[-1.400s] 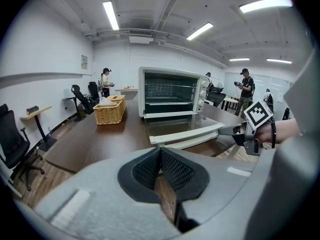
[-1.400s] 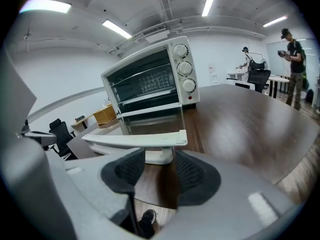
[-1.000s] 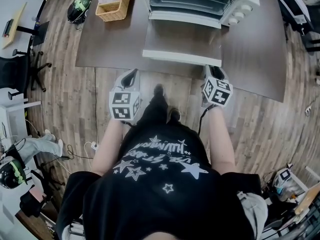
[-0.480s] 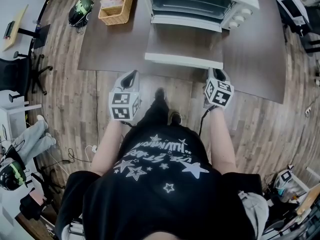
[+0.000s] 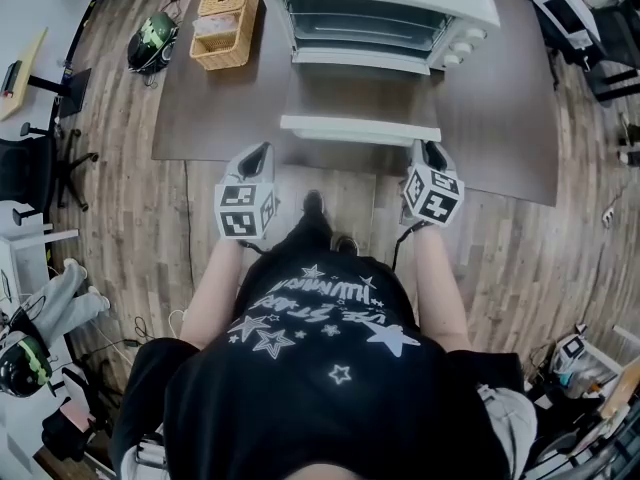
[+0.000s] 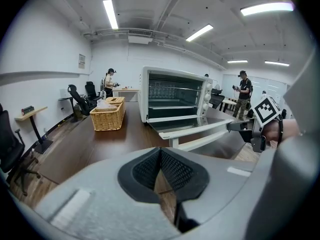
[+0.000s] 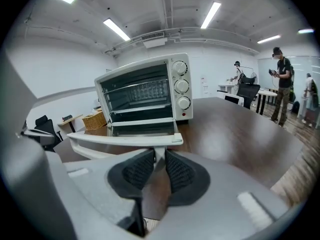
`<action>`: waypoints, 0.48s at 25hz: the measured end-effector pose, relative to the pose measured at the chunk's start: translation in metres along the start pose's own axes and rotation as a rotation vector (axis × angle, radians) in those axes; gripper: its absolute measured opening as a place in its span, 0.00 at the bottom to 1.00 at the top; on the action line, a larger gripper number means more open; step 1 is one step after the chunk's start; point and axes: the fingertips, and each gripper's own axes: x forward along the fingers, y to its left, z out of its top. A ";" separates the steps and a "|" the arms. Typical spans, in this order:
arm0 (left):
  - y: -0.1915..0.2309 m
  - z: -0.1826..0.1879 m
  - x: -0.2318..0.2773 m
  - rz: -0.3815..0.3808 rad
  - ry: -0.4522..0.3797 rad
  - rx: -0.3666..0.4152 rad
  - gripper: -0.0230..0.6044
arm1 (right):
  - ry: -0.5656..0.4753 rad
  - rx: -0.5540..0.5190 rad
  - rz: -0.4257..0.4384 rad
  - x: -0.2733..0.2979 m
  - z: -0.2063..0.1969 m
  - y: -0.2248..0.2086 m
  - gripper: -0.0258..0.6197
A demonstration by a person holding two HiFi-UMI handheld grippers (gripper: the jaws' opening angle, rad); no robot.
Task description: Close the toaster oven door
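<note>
White boxy toaster oven [image 5: 380,8] sat at the back of the dark brown wooden desk [image 5: 220,108]. Its glass-panelled drop-down door [image 5: 360,93] was fully open, lying flat toward the person. The door's white bar handle [image 7: 125,140] ran along the near edge.

Right gripper [image 7: 160,156] was at the handle's right end. Its jaws were closing, with the handle's short white support post between the pads and the pads looking right up against it. Left gripper [image 6: 160,154] hung off the door's left corner in front of the desk edge, pads together and holding nothing.

Progress looked early: the grip was just being taken and the door hadn't lifted at all. Still to do were swinging the door up and pushing it closed against the oven front.
</note>
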 end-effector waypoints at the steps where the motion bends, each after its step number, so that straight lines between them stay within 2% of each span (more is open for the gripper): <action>1: 0.001 0.002 0.002 -0.002 -0.002 -0.001 0.05 | -0.006 0.003 -0.001 -0.001 0.003 0.000 0.16; 12: 0.013 0.020 0.012 -0.007 -0.028 -0.015 0.05 | -0.035 0.021 0.006 -0.012 0.035 0.003 0.16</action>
